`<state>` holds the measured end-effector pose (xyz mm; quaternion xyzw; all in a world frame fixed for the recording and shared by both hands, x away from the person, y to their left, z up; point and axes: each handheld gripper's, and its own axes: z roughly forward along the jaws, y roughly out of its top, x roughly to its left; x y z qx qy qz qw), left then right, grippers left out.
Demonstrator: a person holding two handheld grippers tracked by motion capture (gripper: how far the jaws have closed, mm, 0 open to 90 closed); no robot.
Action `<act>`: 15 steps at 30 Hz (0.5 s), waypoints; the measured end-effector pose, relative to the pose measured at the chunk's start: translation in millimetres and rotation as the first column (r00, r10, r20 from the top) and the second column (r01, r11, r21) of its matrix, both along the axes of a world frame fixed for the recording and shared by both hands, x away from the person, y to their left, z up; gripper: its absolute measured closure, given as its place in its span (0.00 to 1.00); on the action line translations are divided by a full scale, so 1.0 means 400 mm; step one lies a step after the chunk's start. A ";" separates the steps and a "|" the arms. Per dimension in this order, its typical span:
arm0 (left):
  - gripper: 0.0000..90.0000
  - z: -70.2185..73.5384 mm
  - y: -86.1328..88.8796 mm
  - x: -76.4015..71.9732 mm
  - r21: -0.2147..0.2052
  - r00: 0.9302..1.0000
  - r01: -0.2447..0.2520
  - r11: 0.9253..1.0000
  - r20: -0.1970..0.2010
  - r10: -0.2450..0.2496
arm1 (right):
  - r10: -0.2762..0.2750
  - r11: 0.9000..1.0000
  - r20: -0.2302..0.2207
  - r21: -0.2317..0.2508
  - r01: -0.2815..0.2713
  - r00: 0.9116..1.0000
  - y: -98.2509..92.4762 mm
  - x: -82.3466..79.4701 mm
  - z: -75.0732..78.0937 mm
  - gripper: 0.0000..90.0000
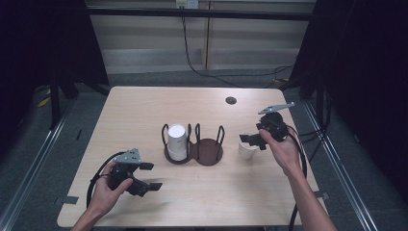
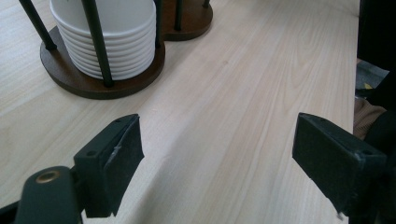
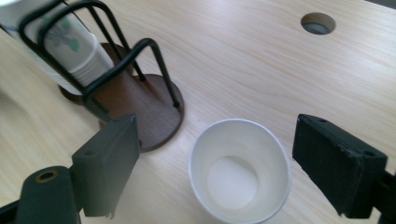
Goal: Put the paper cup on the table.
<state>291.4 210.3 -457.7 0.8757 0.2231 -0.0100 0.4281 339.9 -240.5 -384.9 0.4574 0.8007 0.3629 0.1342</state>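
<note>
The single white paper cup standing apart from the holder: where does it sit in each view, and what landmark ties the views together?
High view: the single paper cup stands right of centre, below the right gripper.
Left gripper view: not in this picture.
Right gripper view: the cup sits bottom centre, open mouth up, between the open jaws.
Shared landmark: the brown two-ring cup holder with its stack of cups.

Lab-type recording setup: pale wood bench [image 1: 144, 110] with a cable hole [image 1: 231, 100] far beyond the right tongs [image 1: 251, 140], black curtains [image 1: 370, 72] on both sides, metal frame rails [image 1: 29, 163], loose cables [image 1: 226, 74] on grey floor behind.
</note>
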 end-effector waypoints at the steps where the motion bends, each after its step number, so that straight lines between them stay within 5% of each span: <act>1: 0.18 -0.001 0.000 0.000 0.003 1.000 -0.003 1.000 -0.001 0.003 | 0.000 1.000 0.003 0.020 0.000 1.000 -0.003 -0.007 -0.003 0.17; 9: 0.18 -0.001 -0.002 -0.004 -0.022 1.000 -0.010 1.000 0.007 0.011 | -0.018 0.995 0.115 0.103 0.006 0.993 0.000 -0.080 -0.028 0.18; 15: 0.18 -0.001 0.000 -0.008 -0.036 1.000 -0.014 0.999 0.005 0.015 | 0.010 0.984 0.152 0.177 -0.037 0.988 0.026 -0.137 -0.045 0.18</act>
